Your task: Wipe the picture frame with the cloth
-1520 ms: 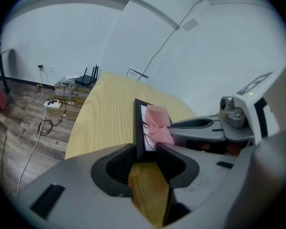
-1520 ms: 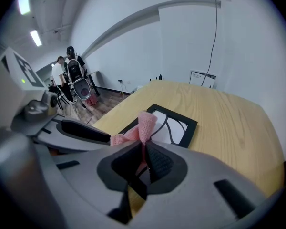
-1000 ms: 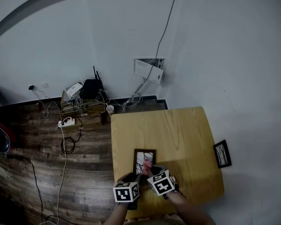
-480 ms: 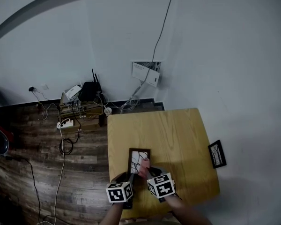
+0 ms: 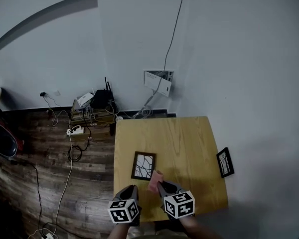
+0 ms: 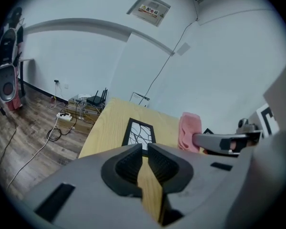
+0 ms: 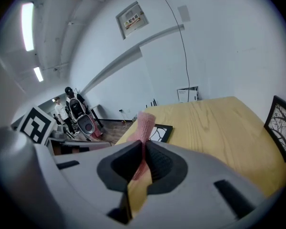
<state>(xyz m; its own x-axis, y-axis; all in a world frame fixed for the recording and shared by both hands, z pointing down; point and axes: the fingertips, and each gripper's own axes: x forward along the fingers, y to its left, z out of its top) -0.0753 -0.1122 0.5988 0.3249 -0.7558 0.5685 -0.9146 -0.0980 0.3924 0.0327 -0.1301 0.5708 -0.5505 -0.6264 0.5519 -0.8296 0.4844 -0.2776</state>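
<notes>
Picture frame lies flat on the desk, its long axis running away from the person, just ahead of both tools. The right tool is clenched on the pink cloth, just off the frame's near right corner, so wiping likely means reaching forward and slightly left. The left tool has just been closing, its jaws almost together and empty, short of the frame's near edge.
</notes>
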